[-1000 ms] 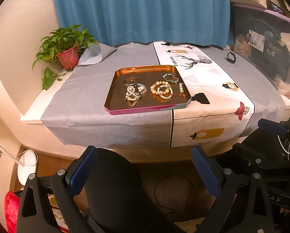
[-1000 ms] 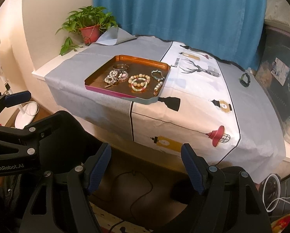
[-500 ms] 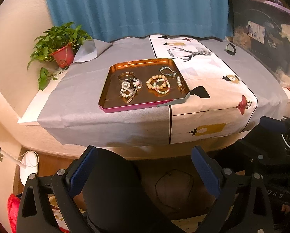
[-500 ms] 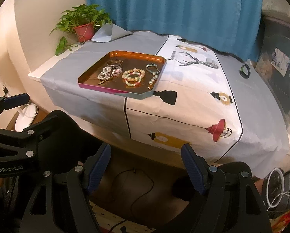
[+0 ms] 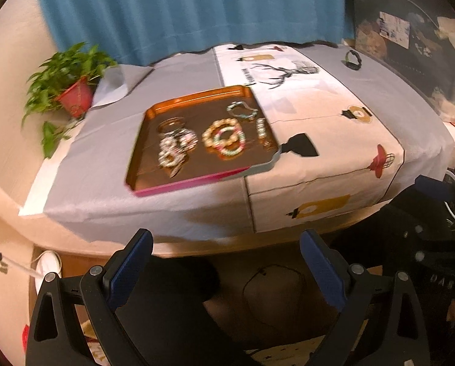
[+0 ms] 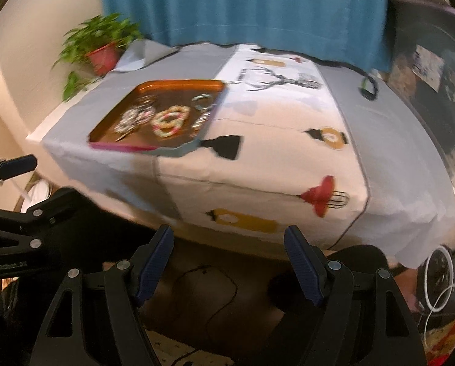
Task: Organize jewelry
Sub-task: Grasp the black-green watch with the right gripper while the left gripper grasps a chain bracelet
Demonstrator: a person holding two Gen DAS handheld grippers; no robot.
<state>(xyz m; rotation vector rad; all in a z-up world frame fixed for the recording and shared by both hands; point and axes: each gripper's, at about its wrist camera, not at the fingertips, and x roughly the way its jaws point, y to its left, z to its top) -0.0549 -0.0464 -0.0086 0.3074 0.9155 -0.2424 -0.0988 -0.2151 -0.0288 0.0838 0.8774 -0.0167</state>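
Task progress: judged at the very start. All the jewelry sits in the tray [image 5: 196, 180]; nothing has been lifted out or sorted, so the whole job appears left to do.
Tray location: on the grey part of the tablecloth [image 5: 105, 164], near the front edge of the table, with its right corner reaching the white printed panel.
Tray contents: a pair of beaded bracelets [image 5: 224, 137] in the middle, touching each other; a tangled cluster of bracelets [image 5: 174, 148] to their left; a thin chain bracelet [image 5: 242, 110] toward the far right corner; a short beaded strand [image 5: 261, 128] along the right rim. Details blurred.
Stray item: a small dark band [image 5: 353, 59] lies on the cloth far to the right, well apart from the tray.
Left gripper [image 5: 225, 262]: jaws apart, nothing between them; held below and in front of the table edge, angled down, roughly in line with the tray.
Right gripper [image 6: 229, 259]: jaws apart and empty; likewise low before the table edge, facing the printed panel to the right of the tray.
Contact: neither gripper touches cloth, tray or jewelry.
Background: potted plant [image 5: 71, 91] at the far left; blue curtain [image 5: 190, 9] behind the table.
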